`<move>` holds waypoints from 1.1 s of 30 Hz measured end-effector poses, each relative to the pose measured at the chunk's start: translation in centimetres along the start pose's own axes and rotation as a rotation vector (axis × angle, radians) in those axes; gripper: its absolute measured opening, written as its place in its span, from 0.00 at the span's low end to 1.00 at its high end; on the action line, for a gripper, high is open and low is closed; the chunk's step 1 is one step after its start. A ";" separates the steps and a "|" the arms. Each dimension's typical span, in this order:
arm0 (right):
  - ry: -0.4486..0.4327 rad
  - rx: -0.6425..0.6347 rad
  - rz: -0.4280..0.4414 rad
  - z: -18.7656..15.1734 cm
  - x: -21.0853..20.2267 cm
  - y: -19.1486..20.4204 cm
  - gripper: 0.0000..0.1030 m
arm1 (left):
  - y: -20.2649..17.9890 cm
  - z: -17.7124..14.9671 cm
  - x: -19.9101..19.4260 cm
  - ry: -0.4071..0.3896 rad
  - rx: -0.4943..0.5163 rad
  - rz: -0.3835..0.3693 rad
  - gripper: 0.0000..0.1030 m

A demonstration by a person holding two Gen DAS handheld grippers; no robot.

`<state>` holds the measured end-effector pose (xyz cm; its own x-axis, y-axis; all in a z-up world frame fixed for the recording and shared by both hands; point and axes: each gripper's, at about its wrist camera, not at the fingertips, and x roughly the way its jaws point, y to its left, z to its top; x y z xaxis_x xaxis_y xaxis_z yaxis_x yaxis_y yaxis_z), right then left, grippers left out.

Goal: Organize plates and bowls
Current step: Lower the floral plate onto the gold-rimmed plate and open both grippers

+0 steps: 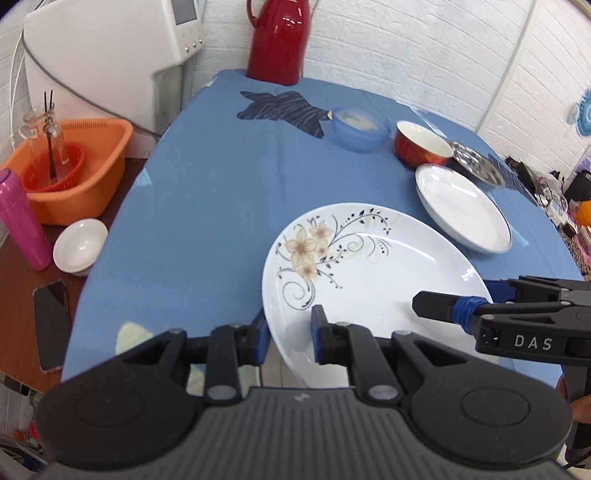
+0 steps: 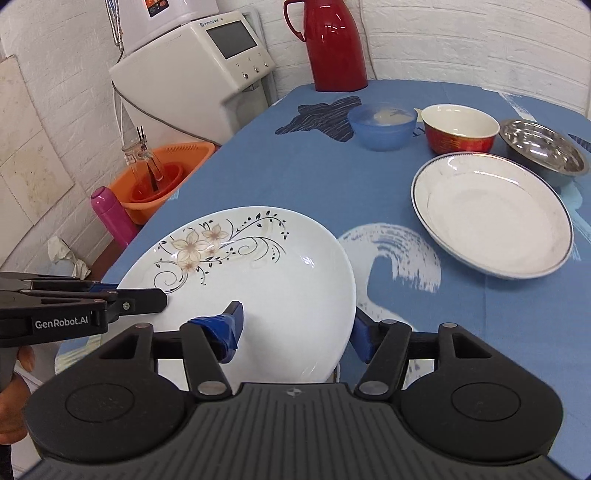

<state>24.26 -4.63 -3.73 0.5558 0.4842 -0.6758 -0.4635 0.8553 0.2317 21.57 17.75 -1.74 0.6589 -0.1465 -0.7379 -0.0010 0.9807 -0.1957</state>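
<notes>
Floral plate between both grippers' jaws.

White brick walls behind blue-clothed table.

Black grippers, blue-padded fingers; blue tape wraps one right finger.

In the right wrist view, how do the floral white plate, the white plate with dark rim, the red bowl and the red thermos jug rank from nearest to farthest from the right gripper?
1. Floral white plate: between the fingers of the right gripper.
2. White plate with dark rim: ahead, right.
3. Red bowl: behind that plate.
4. Red thermos jug: far table edge.
</notes>
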 end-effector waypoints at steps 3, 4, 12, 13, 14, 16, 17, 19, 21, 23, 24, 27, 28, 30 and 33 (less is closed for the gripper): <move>-0.004 0.014 0.001 -1.5 -0.2 -0.1 0.46 | -0.3 -1.8 -0.1 -0.003 0.007 -0.001 0.11; -0.003 0.013 -0.002 -1.9 -0.2 -0.1 0.46 | -0.3 -2.3 -0.2 -0.007 0.007 -0.007 0.11; -0.015 0.009 0.043 -3.2 -0.5 -0.4 0.47 | 0.2 -3.6 -1.3 -0.041 -0.008 -0.070 0.31; -0.008 0.006 0.046 -3.3 -0.5 -0.3 0.47 | 0.3 -3.6 -1.4 -0.040 -0.012 -0.082 0.36; -0.004 -0.004 0.046 -3.3 -0.5 -0.3 0.47 | 0.4 -3.5 -1.5 -0.035 -0.015 -0.096 0.42; 0.008 -0.027 0.045 -3.5 -0.8 0.0 0.47 | 0.5 -3.5 -1.9 -0.022 -0.020 -0.126 0.47; 0.012 -0.031 0.050 -3.5 -1.0 -0.1 0.46 | 0.5 -3.6 -2.0 -0.016 -0.012 -0.129 0.47; 0.007 -0.039 0.037 -3.4 -1.5 -0.3 0.46 | 0.5 -3.4 -2.4 0.004 0.007 -0.143 0.50; 0.003 -0.038 0.034 -3.2 -1.8 -0.7 0.46 | 0.5 -3.1 -2.7 0.043 0.024 -0.144 0.56; 0.013 -0.024 0.038 -3.0 -1.7 -1.1 0.46 | 0.8 -2.8 -2.4 0.095 0.035 -0.128 0.56; 0.015 -0.023 0.040 -2.9 -1.7 -1.3 0.46 | 1.0 -2.8 -2.2 0.115 0.032 -0.130 0.56; 0.017 -0.029 0.044 -3.0 -1.6 -1.5 0.46 | 1.8 -2.7 -2.0 0.143 0.046 -0.149 0.56; 0.019 -0.026 0.047 -3.1 -1.5 -1.6 0.46 | 1.8 -2.7 -2.1 0.146 0.059 -0.151 0.56; 0.028 -0.007 0.055 -3.3 -1.5 -2.0 0.46 | 1.6 -2.9 -2.2 0.157 0.094 -0.144 0.56; 0.023 0.032 0.094 -3.2 -3.0 -3.0 0.46 | 2.3 -2.2 -3.3 0.102 0.093 -0.108 0.56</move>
<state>21.79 -9.18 -4.65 0.4947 0.5584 -0.6659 -0.4900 0.8120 0.3170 17.74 20.18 -1.17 0.5715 -0.2597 -0.7785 0.1385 0.9655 -0.2204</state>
